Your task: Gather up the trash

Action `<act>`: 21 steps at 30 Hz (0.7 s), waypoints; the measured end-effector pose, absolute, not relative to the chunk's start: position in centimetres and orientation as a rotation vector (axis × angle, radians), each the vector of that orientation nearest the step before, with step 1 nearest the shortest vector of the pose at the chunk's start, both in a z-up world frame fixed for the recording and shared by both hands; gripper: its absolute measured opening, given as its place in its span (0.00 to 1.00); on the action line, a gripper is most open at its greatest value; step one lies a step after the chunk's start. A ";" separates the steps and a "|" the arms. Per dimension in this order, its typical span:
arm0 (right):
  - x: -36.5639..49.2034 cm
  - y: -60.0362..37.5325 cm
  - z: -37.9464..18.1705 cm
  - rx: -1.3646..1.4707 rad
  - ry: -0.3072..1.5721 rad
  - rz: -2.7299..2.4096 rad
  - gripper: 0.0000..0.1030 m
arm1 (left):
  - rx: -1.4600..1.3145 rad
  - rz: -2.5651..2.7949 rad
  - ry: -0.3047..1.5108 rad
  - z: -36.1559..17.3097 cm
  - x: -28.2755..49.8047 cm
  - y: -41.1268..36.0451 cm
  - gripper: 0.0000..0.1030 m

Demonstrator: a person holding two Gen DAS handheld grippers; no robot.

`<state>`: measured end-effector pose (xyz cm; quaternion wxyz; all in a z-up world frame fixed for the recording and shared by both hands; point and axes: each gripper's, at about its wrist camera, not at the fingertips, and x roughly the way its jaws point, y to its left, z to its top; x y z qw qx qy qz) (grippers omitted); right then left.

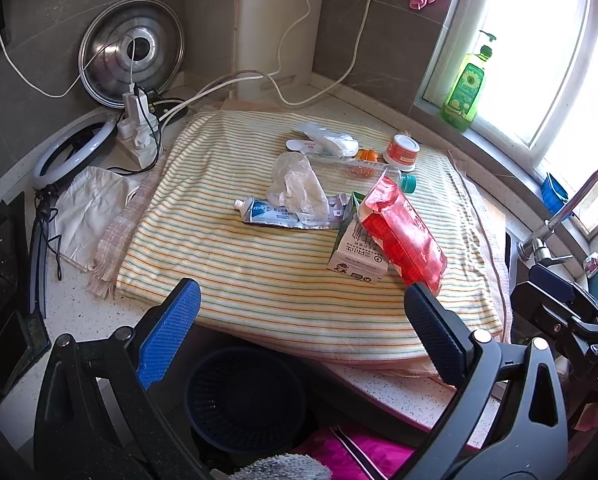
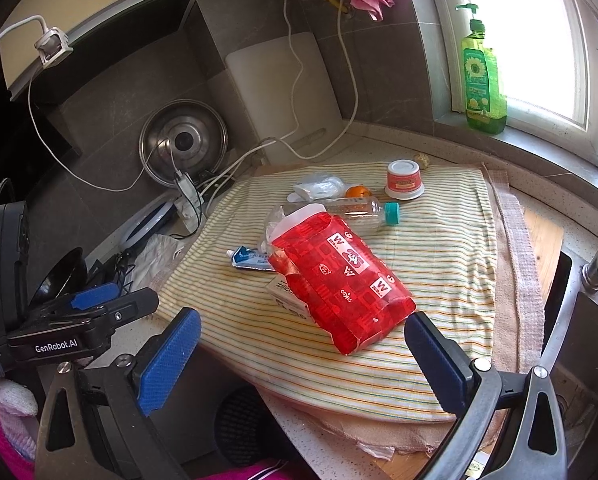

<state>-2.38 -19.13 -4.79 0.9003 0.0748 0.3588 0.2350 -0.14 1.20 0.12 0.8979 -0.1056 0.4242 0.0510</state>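
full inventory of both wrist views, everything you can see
red packet: 1, red, lying on the carton
carton: 1, white-green, striped cloth
toothpaste tube: 1, blue-white, cloth centre
crumpled plastic: 1, clear-white, on the tube
plastic bottle: 1, clear with teal cap, lying
small tub: 1, red-white, far edge
orange item: 1, beside bottle
white wrapper: 1, far side
striped cloth: 1, counter
basket: 1, dark, below counter edge
soap bottle: 1, green, windowsill
pot lid: 1, steel, against the wall
left gripper: open
right gripper: open
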 end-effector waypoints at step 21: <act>-2.1 -18.7 -5.3 0.159 0.758 0.498 1.00 | -0.222 0.103 0.879 0.2 -0.2 1.2 1.00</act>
